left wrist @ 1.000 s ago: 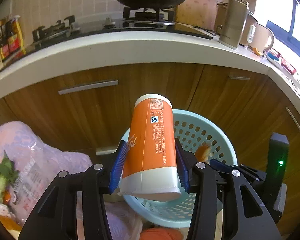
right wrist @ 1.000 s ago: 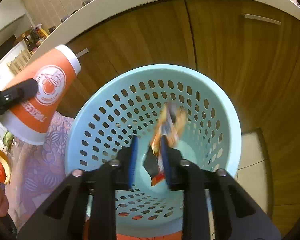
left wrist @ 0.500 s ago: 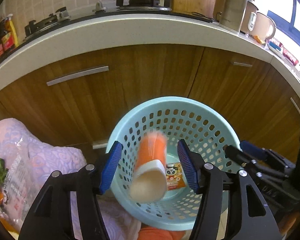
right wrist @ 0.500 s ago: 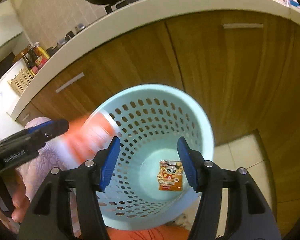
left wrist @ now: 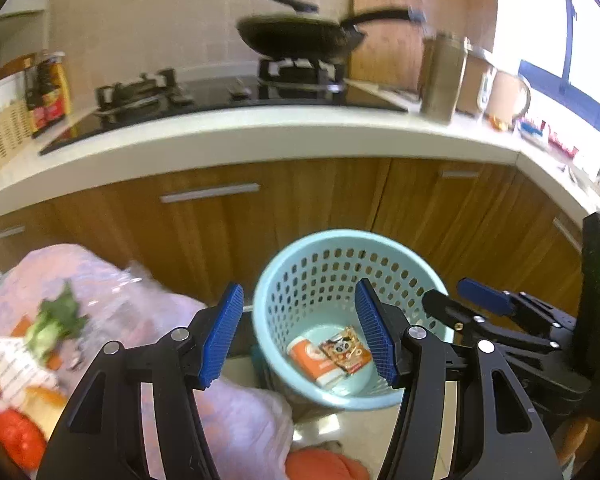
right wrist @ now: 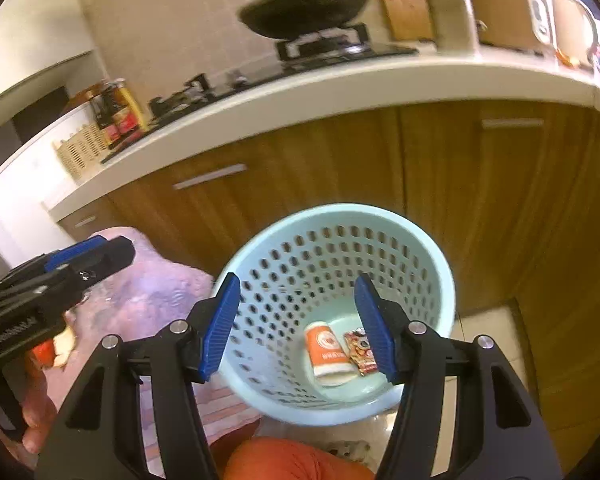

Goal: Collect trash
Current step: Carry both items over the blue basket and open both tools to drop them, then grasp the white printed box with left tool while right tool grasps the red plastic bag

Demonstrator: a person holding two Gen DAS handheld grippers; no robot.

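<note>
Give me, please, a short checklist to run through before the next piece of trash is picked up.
1. Left gripper open and holding nothing: ok.
2. Right gripper open and holding nothing: ok.
3. Orange cup lying inside the basket: ok.
4. Snack wrapper inside beside the cup: ok.
5. Basket upright: ok.
6. More trash to collect on the plastic sheet: cannot tell; blurred scraps lie there.

A: What bounds the basket [right wrist: 440, 264]?
B: Wooden cabinet doors [right wrist: 340, 160] behind it, a pink bag [left wrist: 236, 420] on its left.
A: Its mouth?
B: Unobstructed; an orange cup [right wrist: 327, 354] and wrapper [right wrist: 360, 350] lie on the bottom.
</note>
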